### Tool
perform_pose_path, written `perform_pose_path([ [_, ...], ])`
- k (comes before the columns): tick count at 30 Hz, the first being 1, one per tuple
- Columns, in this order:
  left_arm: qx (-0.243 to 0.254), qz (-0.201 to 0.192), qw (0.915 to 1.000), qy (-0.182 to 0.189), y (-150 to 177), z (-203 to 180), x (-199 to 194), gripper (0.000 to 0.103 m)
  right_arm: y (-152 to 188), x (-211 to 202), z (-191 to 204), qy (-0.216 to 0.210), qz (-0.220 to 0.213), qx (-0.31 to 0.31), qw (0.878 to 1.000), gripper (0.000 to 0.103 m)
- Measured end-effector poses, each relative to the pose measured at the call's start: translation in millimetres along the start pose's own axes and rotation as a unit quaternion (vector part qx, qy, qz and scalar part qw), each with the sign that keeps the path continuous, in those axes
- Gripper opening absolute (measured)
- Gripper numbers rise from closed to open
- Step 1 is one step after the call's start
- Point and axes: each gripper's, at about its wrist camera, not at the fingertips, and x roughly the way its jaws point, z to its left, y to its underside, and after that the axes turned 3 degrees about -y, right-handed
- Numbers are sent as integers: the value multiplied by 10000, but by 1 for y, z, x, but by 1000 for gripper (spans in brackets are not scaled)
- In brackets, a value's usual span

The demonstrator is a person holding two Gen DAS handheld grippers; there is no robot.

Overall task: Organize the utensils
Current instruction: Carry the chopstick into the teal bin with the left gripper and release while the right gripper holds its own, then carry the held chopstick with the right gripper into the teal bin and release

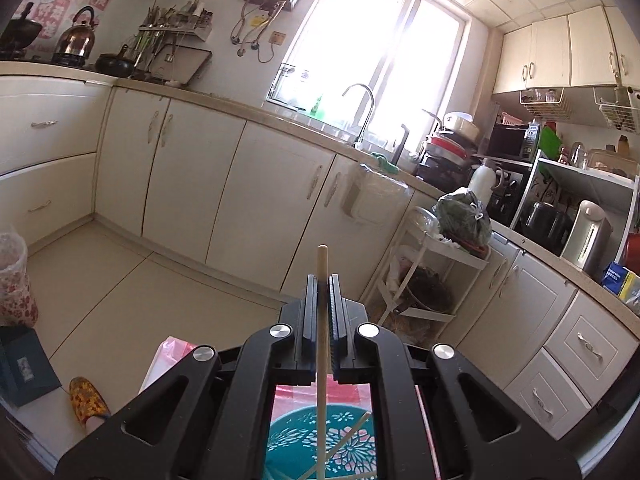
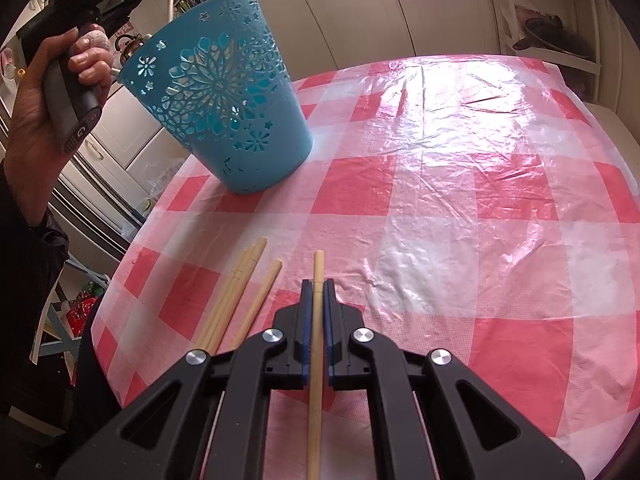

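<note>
Left tongs: your left gripper (image 1: pixel 322 280) is clamped on one chopstick (image 1: pixel 321 320). The stick stands between the two black fingers and pokes out past the tips.

Under the left tongs: the teal bucket (image 1: pixel 288 440) is right below, seen through the gap in the gripper. More pale sticks (image 1: pixel 352 438) lean inside it. The lower end of the stick you hold reaches down toward the open top; you cannot tell if it touches anything.

Right tongs: your right gripper (image 2: pixel 319 282) is clamped on another chopstick (image 2: pixel 317 340). It lies straight along the fingers, with its tip sticking out in front, low over the cloth.

Loose sticks: a small bunch of chopsticks (image 2: pixel 236 292) lies on the table just left of the right tongs, near you. They lie side by side and point away, a bit to the right.

Bucket from the right side: the bucket (image 2: pixel 224 92) stands at the far left of the table. It has flower holes cut in its wall.

Left hand: your hand (image 2: pixel 60 80) grips the left tool's handle up high, just left of the bucket's rim.

Table: a pink and white checked plastic cloth (image 2: pixel 440 160) covers it.

Around: cream kitchen cabinets (image 1: pixel 180 168) and a bright window (image 1: pixel 372 40) are far away.
</note>
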Motion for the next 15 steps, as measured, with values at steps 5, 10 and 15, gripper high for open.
perform_pose_path([
  [5, 245, 368, 9990, -117, 21, 5, -6, 5, 0, 0, 0, -2, 2, 0, 10000, 5],
  [10, 331, 843, 9956, -236, 42, 12, -25, 36, -1, 0, -2, -100, 52, 51, 9999, 7],
  [15, 313, 867, 9945, -504, 61, 33, -77, 70, -1, -2, 5, 56, 198, -182, 9996, 8],
])
